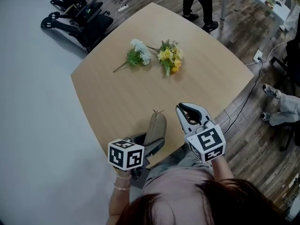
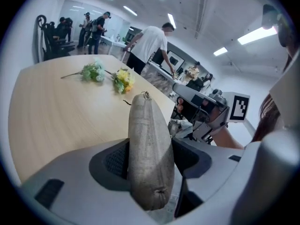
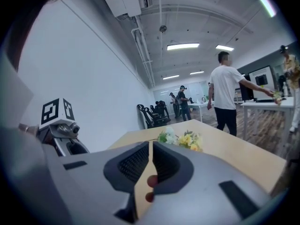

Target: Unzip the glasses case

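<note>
Left gripper (image 2: 149, 156) clamps glasses case (image 2: 147, 125); right gripper (image 3: 150, 159) closed, apparently empty.

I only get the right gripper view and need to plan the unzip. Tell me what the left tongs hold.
Observer: The left tongs are clamped across a grey glasses case.
Operator: Give me the zipper pull's position.
Observer: The zipper pull sits at the case's far tip, away from the tongs.
Operator: Place my right tongs relative to the case.
Observer: In the head view the right tongs lie just right of it, not touching.
</note>
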A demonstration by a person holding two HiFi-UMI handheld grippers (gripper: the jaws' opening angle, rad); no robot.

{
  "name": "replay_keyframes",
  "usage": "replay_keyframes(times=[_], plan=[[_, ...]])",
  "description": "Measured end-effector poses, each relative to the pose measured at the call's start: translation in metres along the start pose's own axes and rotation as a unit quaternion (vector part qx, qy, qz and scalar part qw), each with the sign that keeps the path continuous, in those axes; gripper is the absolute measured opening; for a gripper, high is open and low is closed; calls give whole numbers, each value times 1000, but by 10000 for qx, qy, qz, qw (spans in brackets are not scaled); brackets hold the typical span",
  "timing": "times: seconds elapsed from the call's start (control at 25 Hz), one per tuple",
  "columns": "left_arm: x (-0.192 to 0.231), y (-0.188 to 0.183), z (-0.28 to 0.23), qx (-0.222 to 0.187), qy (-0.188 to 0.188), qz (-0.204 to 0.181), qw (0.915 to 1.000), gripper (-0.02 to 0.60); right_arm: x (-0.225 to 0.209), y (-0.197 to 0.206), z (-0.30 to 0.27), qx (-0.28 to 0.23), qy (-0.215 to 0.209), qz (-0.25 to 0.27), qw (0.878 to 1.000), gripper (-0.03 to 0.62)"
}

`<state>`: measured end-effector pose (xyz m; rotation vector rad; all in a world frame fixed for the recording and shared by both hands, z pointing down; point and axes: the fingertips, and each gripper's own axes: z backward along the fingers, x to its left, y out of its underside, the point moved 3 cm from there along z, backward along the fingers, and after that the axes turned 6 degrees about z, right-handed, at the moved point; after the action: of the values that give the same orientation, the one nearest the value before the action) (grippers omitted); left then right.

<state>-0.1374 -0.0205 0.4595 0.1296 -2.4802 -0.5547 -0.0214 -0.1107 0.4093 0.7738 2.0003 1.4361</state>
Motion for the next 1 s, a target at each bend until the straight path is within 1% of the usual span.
replay_keyframes(times=[0.12,0.2,0.36,0.52,0.64,0.72,0.88,1.0], plan=[[0,2,11,244,-225,-420,9986,273,5,0,-4,32,-48,137,9999,17],[1,3,18,406,-428,-748,9955,273,9,2,-8,61,-76,240,9997,17],[4,3,28,703,-826,-1360,9848,273,18,2,-13,73,-166,344,9992,17],[6,3,37,933,-1017,-1721,9754,273,29,3,-16,110,-294,487,9983,17],[8,2,42,1104,-1161,-1990,9668,273,37,5,-17,164,-407,615,9971,17],[9,1,44,1245,-1272,-2218,9587,273,40,7,-17,195,-472,714,9961,17],[12,-2,45,1537,-1511,-2792,9357,273,44,12,-17,293,-578,979,9931,28],[14,-3,46,1747,-1640,-3111,9197,273,46,17,-19,364,-623,1165,9906,40]])
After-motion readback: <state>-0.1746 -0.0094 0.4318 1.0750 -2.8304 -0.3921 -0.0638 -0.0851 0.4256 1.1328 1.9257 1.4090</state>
